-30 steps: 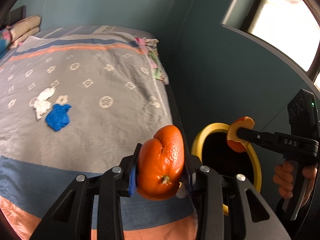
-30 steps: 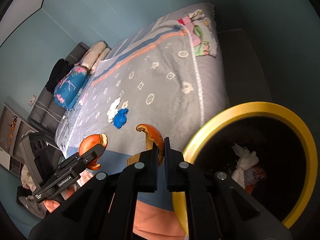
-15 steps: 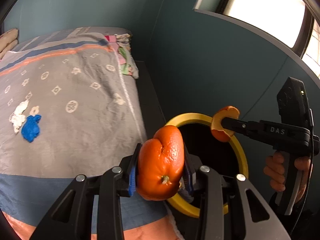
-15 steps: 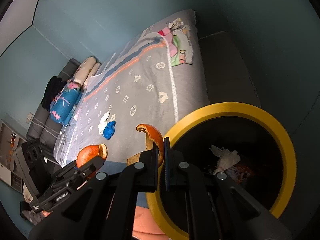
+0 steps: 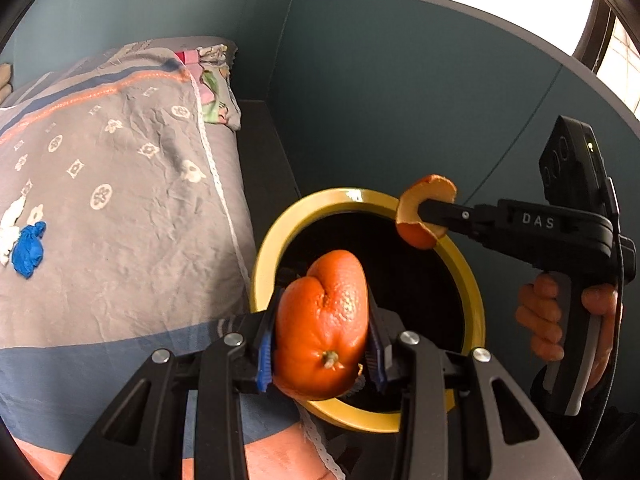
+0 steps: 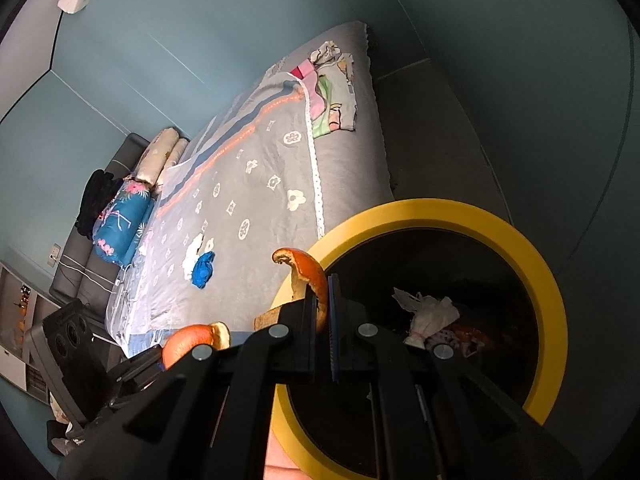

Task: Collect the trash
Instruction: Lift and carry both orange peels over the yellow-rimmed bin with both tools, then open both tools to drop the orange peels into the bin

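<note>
My left gripper (image 5: 322,344) is shut on a large piece of orange peel (image 5: 322,320) and holds it over the near rim of a yellow-rimmed black bin (image 5: 264,256). My right gripper (image 6: 322,300) is shut on a smaller curled orange peel (image 6: 308,272) above the bin's rim (image 6: 532,264). In the left wrist view the right gripper (image 5: 430,214) holds that peel (image 5: 420,216) over the bin's far rim. White tissue trash (image 6: 428,314) lies inside the bin. A blue crumpled scrap (image 5: 28,250) and white scraps (image 6: 194,254) lie on the bed.
The bed with a grey patterned cover (image 5: 120,184) stands left of the bin, with pillows (image 6: 120,216) at its head. A teal wall (image 5: 400,100) rises behind the bin. Dark floor (image 6: 420,140) runs between bed and wall.
Both grippers have moved right with their peels, from above the bed edge to above the bin opening. The bin now fills more of both views.
</note>
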### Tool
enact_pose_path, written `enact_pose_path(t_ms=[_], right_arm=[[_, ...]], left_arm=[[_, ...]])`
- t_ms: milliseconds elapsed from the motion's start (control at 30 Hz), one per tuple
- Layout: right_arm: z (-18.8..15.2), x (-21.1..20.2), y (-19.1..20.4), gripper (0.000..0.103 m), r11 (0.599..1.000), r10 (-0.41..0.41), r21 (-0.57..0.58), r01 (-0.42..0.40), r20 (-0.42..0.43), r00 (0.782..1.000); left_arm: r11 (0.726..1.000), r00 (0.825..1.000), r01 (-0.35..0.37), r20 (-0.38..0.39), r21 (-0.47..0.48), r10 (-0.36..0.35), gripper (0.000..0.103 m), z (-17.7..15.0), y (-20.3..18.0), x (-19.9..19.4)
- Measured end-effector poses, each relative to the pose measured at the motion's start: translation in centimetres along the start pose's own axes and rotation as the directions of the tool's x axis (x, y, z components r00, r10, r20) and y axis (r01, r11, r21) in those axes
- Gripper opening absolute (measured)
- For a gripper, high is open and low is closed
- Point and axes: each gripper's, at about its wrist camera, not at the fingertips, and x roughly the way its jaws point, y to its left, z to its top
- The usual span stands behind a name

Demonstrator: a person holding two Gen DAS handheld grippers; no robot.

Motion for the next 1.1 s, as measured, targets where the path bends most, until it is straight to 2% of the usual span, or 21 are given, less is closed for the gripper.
enact_pose_path(t_ms=[433,733,767,833,900,967,1033,1100], right_arm=[[-0.2,0.6,-1.8,0.006,0.999,-0.008,0.046,0.009,-0.008,1.0],[-0.1,0.5,-2.1,0.007,0.998,-0.002,0.068,0.002,0.005,1.0],[-0.1,0.4,-2.0,0.008,0.998,-0.005,0.068,0.004,0.008,1.0],[0.0,0.3,-2.0,0.013,0.998,-0.008,0.07,0.007,0.013,1.0],[0.0,0.0,-2.1,0.029,0.997,-0.01,0.072,0.008,0.026,1.0],[0.0,-0.2,-2.0,0.034,0.997,-0.012,0.072,0.009,0.035,0.999],[0.0,-0.3,-1.9,0.034,0.998,-0.015,0.069,0.012,0.044,0.999],[0.1,-0.3,-1.8,0.034,0.998,-0.012,0.067,0.009,0.047,0.999]], left_arm=[[0.999,0.999,0.011,-0.053,0.032,-0.01,0.036,-1.1,-1.6,1.8],[0.999,0.999,0.031,-0.034,0.041,-0.029,0.049,-1.1,-1.7,1.3],[0.999,0.999,0.033,-0.029,0.041,-0.032,0.053,-1.0,-1.7,1.1],[0.999,0.999,0.025,-0.023,0.045,-0.024,0.055,-1.0,-1.6,1.0],[0.999,1.0,0.022,-0.022,0.045,-0.021,0.059,-1.0,-1.5,0.8],[0.999,1.0,0.016,-0.017,0.042,-0.016,0.061,-0.9,-1.2,0.7],[0.999,1.0,0.008,-0.013,0.038,-0.008,0.064,-0.9,-0.8,0.6],[1.0,1.0,-0.003,-0.005,0.021,0.003,0.072,-0.9,-0.2,0.3]])
